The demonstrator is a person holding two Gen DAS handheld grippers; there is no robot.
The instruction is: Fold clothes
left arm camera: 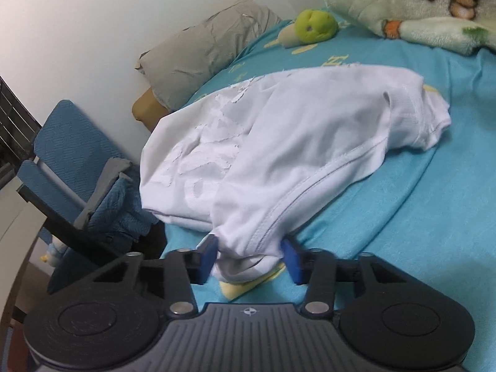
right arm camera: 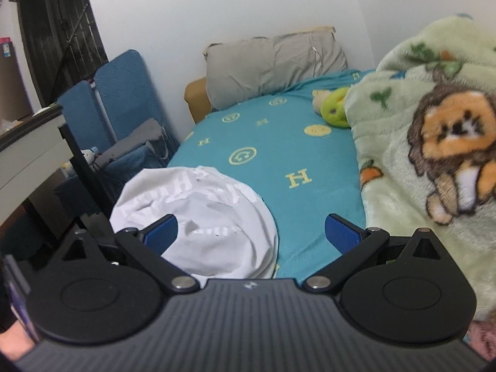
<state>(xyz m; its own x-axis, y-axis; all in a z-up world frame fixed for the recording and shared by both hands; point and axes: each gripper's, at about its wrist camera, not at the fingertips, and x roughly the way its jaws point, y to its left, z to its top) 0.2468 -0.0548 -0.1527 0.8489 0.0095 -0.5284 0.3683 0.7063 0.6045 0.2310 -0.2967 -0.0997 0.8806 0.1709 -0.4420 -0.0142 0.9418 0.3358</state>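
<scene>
A white T-shirt [left arm camera: 279,142] with a cracked white print lies crumpled on the turquoise bed sheet [left arm camera: 418,217]. My left gripper [left arm camera: 250,257] sits low at the shirt's near hem, its blue fingers [left arm camera: 208,257] closed in on a bunch of the fabric that fills the gap between them. In the right wrist view the same white T-shirt [right arm camera: 201,223] lies at the bed's near left edge. My right gripper [right arm camera: 252,232] hovers over it, wide open, with nothing gripped. Its left finger [right arm camera: 161,232] is above the shirt and its right finger is above bare sheet.
A grey pillow [right arm camera: 272,62] lies at the head of the bed by the wall. A green plush toy [right arm camera: 333,108] and a green lion-print blanket [right arm camera: 434,155] take up the right side. A blue chair [right arm camera: 124,99] with clothes stands left of the bed, beside a desk [right arm camera: 31,148].
</scene>
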